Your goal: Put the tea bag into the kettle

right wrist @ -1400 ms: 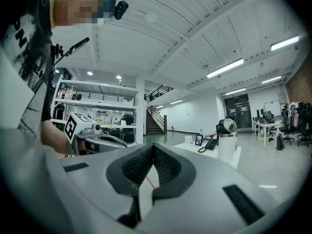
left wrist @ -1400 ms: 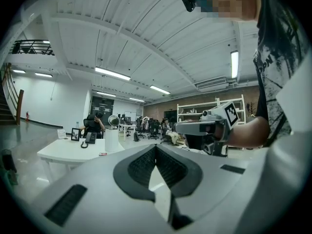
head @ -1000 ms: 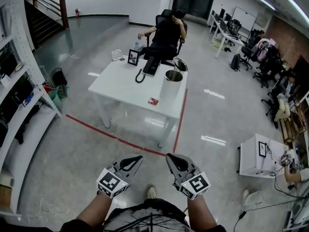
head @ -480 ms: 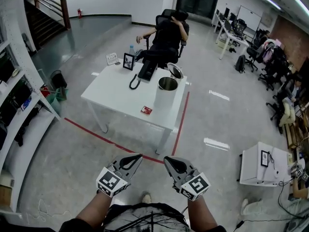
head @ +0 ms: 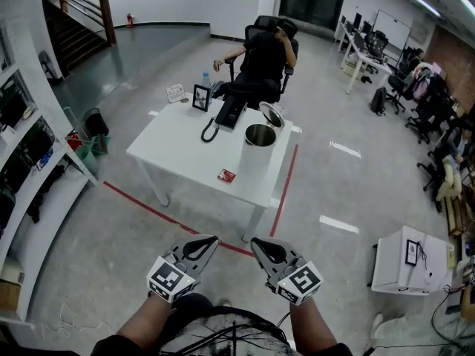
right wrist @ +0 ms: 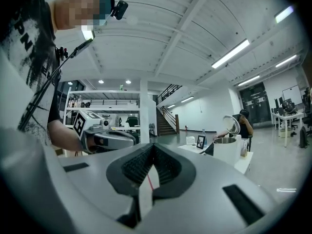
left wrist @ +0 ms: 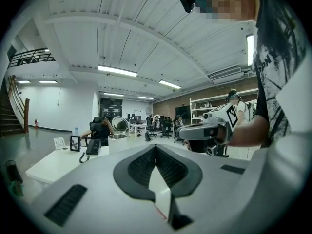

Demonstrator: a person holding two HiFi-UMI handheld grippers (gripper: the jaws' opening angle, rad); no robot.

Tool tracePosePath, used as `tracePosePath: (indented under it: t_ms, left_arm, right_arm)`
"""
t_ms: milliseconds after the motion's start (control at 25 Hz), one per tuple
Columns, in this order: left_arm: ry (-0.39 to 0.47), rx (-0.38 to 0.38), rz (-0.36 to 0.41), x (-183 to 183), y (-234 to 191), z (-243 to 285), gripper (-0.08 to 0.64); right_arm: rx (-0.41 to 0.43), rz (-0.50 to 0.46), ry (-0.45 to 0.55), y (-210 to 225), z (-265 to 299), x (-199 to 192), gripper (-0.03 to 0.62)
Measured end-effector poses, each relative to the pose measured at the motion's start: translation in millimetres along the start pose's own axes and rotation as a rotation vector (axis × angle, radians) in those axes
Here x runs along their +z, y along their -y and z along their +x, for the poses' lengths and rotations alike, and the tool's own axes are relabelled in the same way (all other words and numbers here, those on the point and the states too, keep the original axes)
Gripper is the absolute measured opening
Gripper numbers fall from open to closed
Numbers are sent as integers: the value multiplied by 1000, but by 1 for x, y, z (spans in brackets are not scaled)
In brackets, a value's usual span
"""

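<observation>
**Tea bag lay dead ahead, well beyond both grippers**

Nearest the person, the left gripper (head: 208, 242) and the right gripper (head: 260, 245) were held side by side, low in the head view, pointing forward over bare floor. Each gripper's own view showed its jaws pressed together at the tips with nothing between them.

Past a red floor line (head: 172, 213) stood the white table (head: 174, 150), well apart from both grippers. The tea bag (head: 226, 175), a small red packet, lay flat near the table's closer edge. It was almost in line with the gap between the two grippers, slightly toward the left one. It was too small to tell which way its long side ran.

Just beyond it and to its right stood the kettle (head: 259, 144), with its lid (head: 272, 115) tipped open. Either gripper would probably serve, the left by a shade, once the person had closed the distance.
</observation>
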State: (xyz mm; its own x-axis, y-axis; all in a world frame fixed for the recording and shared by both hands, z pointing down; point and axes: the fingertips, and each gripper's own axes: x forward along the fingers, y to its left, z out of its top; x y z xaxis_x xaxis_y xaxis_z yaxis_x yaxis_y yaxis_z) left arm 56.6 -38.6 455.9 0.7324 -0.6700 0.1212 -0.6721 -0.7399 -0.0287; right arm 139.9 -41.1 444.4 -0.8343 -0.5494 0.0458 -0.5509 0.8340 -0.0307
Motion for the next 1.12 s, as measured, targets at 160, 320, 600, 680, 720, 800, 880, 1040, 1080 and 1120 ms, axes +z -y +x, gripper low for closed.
tracePosePath:
  t_ms: [160, 320, 600, 680, 720, 800, 880, 1040, 1080, 1120]
  left_arm:
    - [2, 6, 2, 2, -7, 4, 8]
    - [2, 2, -2, 3, -14, 10, 8]
    - [13, -23, 7, -2, -42, 26, 8]
    - [9, -29, 0, -4, -54, 32, 8]
    - [6, -31, -5, -5, -60, 35, 8]
    - [6, -39, -1, -5, -73, 41, 9]
    - [9, -51, 12, -1, -89, 48, 8]
    - [9, -88, 30, 5, -121, 62, 8]
    - [9, -94, 28, 7, -130, 65, 9]
    - [10, -99, 29, 8, -140, 69, 8]
  right_arm:
    - [11, -8, -4, 4, 7, -1, 10]
    - [10, 4, 1, 11, 10, 2, 11]
    - [-34, -5, -4, 36, 30, -2, 9]
    - [-55, -17, -7, 44, 40, -3, 9]
    - [-64, -21, -8, 49, 44, -4, 9]
    - [-85, -33, -14, 58, 55, -6, 9]
    - [-111, -45, -20, 69, 68, -5, 9]
    - [-152, -31, -16, 91, 94, -2, 9]
    - [-162, -29, -16, 96, 101, 0, 10]
    - [-172, -29, -16, 103, 108, 1, 9]
